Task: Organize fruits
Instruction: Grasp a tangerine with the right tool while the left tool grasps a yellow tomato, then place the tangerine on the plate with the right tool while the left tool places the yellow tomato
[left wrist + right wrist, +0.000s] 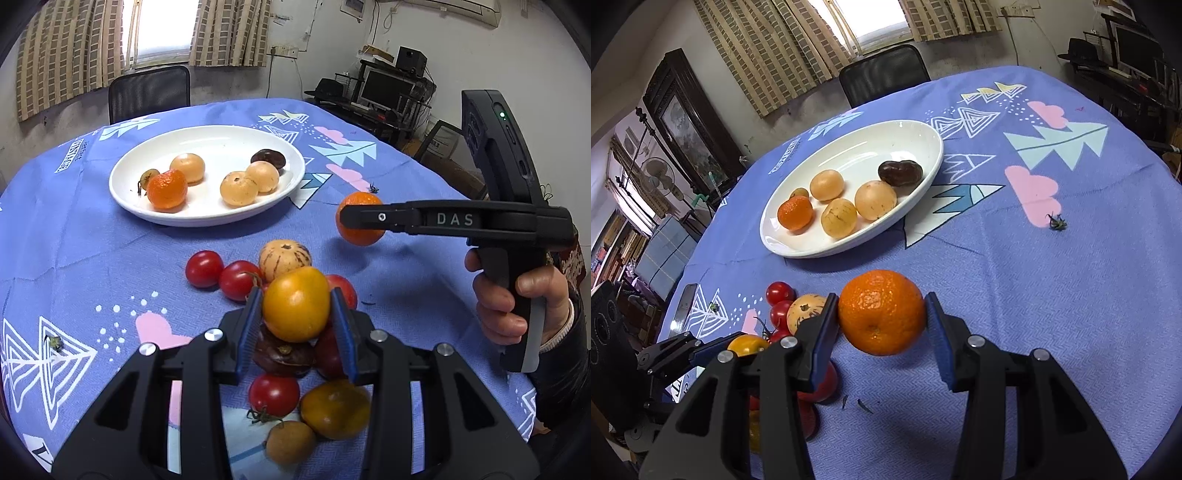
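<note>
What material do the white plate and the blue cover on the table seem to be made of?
The white plate looks like glazed ceramic or porcelain: its surface is glossy and reflects window light, though melamine cannot be ruled out. The blue cover looks like woven cloth with a matte finish: a herringbone weave and soft creases show.

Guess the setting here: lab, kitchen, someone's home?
Likely a lived-in home room, not a lab: a cloth-covered table with a white plate of fruit, curtained window, a computer desk in the corner and a standing fan.
</note>
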